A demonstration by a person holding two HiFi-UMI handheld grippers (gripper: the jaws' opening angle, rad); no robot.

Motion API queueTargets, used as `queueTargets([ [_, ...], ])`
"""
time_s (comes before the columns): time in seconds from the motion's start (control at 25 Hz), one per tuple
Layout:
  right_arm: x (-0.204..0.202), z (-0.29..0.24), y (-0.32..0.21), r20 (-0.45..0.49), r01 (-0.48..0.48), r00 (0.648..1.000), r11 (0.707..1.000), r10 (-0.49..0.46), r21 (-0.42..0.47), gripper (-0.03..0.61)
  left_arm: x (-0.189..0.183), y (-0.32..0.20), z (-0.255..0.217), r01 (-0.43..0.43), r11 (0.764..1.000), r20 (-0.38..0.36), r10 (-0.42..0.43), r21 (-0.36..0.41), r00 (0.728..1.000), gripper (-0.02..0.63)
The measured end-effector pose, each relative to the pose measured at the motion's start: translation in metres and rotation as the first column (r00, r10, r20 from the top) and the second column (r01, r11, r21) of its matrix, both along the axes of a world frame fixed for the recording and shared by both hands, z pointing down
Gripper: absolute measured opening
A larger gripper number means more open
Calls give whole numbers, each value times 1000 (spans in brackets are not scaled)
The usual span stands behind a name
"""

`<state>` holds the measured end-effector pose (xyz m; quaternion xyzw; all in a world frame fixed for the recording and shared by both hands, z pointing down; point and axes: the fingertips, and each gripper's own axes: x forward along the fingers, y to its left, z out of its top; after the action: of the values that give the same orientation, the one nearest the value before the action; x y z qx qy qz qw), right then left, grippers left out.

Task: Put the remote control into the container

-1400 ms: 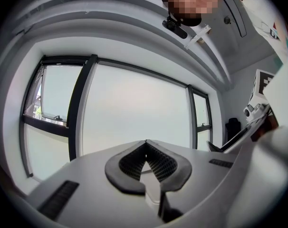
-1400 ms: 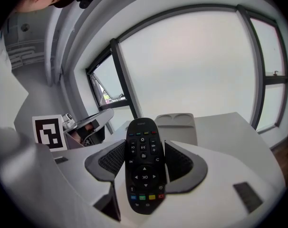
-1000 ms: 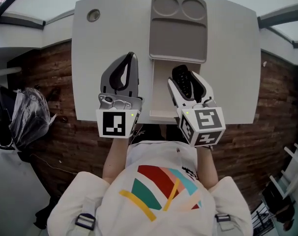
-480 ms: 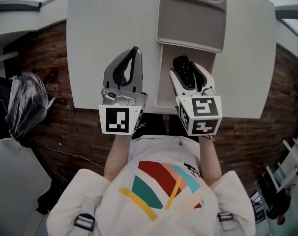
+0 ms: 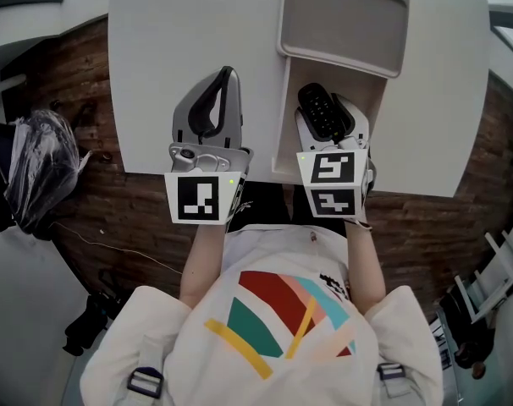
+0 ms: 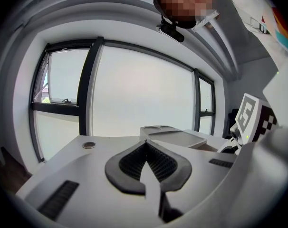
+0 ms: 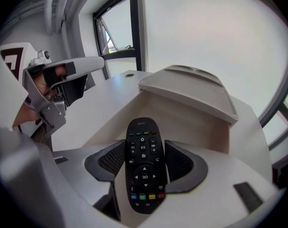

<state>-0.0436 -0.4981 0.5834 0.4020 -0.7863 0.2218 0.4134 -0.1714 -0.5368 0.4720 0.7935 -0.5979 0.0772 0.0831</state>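
A black remote control is clamped lengthwise between the jaws of my right gripper, buttons up. It hovers over the open near compartment of the beige container. The container's tray-like lid covers the far half. My left gripper rests shut and empty over the white table, to the left of the container.
A round grommet sits in the table's far left corner. On the floor at the left lies a dark bag. Large windows stand beyond the table. The table's near edge runs just under both grippers.
The head view has tipped down, so the table sits higher in the frame. My right gripper has straightened over the open compartment with the remote in it. The left gripper kept its place.
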Motion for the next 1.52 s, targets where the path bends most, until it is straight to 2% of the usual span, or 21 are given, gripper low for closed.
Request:
queueTargets([
  [0.2, -3, 16, 5, -44, 28, 999, 998, -31, -52, 259, -3, 1, 5, 4, 1000, 0, -4, -8, 1000, 8],
  [0.64, -5, 19, 5, -38, 51, 998, 997, -54, -66, 259, -2, 7, 3, 2, 1000, -9, -2, 2, 1000, 8],
  [0.92, -9, 18, 9, -11, 60, 998, 996, -61, -70, 262, -9, 13, -22, 20, 999, 5, -20, 48, 1000, 8],
  [1.2, -11, -30, 1, 0, 108, 994, 992, -109, 64, 262, -18, 10, -71, 58, 986, 28, -63, 157, 998, 8],
  [1.28, -7, -55, -11, 22, 90, 995, 988, -94, 127, 261, -17, 4, -91, 59, 977, 30, -67, 207, 997, 8],
  [1.44, 3, -121, -41, 147, -11, 989, 970, -26, 243, 261, -4, -3, -134, 38, 955, 36, -51, 293, 998, 8],
  [1.52, 8, -161, -51, 242, -39, 970, 955, -36, 295, 261, 6, -4, -152, 27, 947, 31, -39, 320, 999, 8],
])
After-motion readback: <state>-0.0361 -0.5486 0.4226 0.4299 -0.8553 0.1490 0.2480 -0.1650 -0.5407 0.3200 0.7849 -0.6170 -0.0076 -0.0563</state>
